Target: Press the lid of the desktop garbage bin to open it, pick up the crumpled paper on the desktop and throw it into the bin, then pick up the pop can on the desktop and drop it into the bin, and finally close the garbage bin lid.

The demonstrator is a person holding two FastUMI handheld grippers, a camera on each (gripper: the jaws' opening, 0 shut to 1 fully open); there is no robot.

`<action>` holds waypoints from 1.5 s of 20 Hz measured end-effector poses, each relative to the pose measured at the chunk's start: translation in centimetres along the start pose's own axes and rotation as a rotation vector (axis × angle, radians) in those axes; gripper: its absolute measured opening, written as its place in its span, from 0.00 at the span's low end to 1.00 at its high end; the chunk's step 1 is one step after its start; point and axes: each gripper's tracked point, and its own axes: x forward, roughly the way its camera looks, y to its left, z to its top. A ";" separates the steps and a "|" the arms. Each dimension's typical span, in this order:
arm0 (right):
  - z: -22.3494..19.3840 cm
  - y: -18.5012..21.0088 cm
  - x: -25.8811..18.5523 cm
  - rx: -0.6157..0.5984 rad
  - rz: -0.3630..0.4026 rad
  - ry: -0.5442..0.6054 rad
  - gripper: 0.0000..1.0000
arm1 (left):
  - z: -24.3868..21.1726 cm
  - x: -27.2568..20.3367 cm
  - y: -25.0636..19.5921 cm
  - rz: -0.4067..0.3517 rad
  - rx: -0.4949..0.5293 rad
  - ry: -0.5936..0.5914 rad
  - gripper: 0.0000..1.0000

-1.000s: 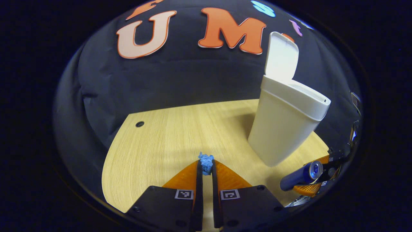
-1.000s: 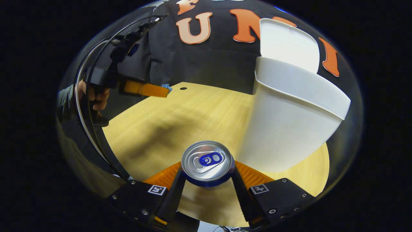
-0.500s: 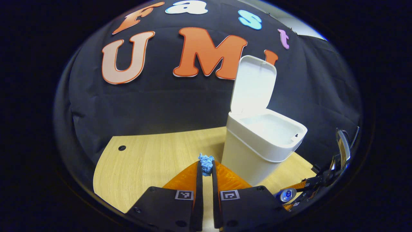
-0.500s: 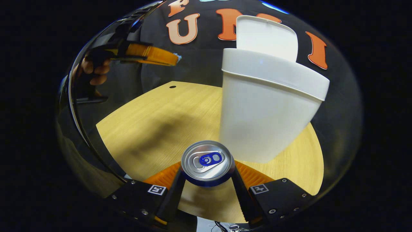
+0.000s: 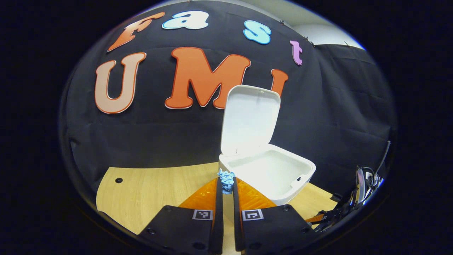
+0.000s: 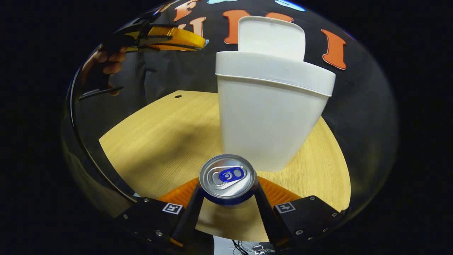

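both grippers loaded, bin lid up

in the left gripper view, the left gripper [image 5: 226,184] has its fingers drawn nearly together, clamped on the crumpled paper [image 5: 226,177], a small blue wad that pokes out between the fingertips. the wad is held up in the air, level with the near rim of the garbage bin [image 5: 283,193] and just beside the bin's left corner. the bin's opening lies directly beyond the wad and shows a bare white inside. the lid [image 5: 249,120] stands raised at the back of the bin, hinged on the far side and leaning slightly away. below and to the left, the desk [image 5: 148,191] runs out to its rounded far-left corner, where a small round hole [image 5: 119,180] sits near the edge.

in the right gripper view, the right gripper [image 6: 228,193] is clamped on the pop can [image 6: 227,178], one finger pressing each side. the can lies along the fingers with its silver top and blue tab facing the camera, held above the desk's near edge. just beyond it stands the bin, white and tapering toward its base, set toward the desk's right side. up at the left of this view the left gripper is above the desk, gripped by a hand [image 6: 106,65], its tip well apart from the bin's rim.
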 end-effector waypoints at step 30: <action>4.4 -3.4 0.4 0.104 -0.218 -0.125 0.80 | -2.5 1.0 -8.6 -0.231 0.106 0.081 0.54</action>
